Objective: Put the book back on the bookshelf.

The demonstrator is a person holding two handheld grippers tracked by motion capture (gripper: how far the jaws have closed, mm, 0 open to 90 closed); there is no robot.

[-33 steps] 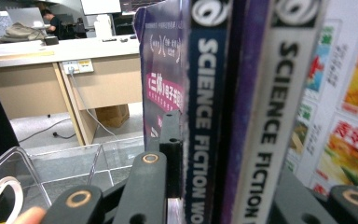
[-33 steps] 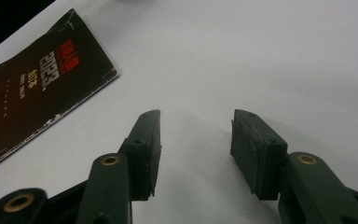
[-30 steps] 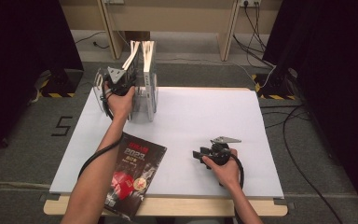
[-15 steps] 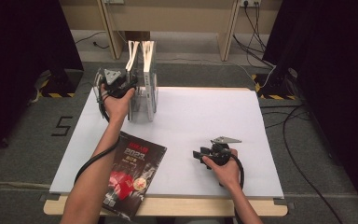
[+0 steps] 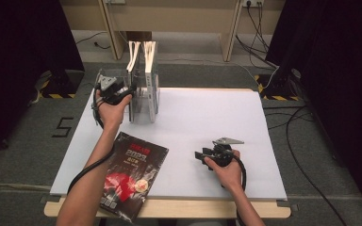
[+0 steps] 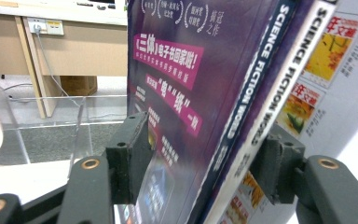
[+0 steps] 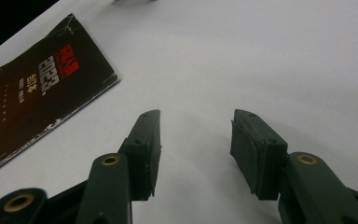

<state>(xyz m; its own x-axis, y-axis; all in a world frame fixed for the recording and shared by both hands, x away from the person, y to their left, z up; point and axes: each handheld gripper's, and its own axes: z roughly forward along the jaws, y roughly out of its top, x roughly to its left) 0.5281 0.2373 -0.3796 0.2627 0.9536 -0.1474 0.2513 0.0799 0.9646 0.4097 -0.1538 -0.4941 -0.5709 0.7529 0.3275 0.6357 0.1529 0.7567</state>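
Observation:
A purple paperback (image 6: 205, 79) with "Science Fiction World" on its spine stands upright between the jaws of my left gripper (image 6: 207, 140). Those jaws have just been opening, and the pads now stand off its cover and spine. A white book (image 6: 340, 70) leans behind it. From above, my left gripper (image 5: 122, 92) is at the left side of the upright books (image 5: 146, 80) in a clear acrylic rack (image 5: 141, 106). My right gripper (image 5: 200, 154) rests on the white table (image 5: 207, 117), open, with nothing between its fingers (image 7: 198, 121).
A black magazine (image 5: 129, 172) with red print lies flat at the table's front left, partly over the edge, and shows in the right gripper view (image 7: 32, 88). Clear acrylic dividers (image 6: 51, 126) stand left of the books. Cables run across the floor behind the table.
The left gripper's jaws have opened off the purple book and the left hand has shifted slightly left. The right hand has stayed in place.

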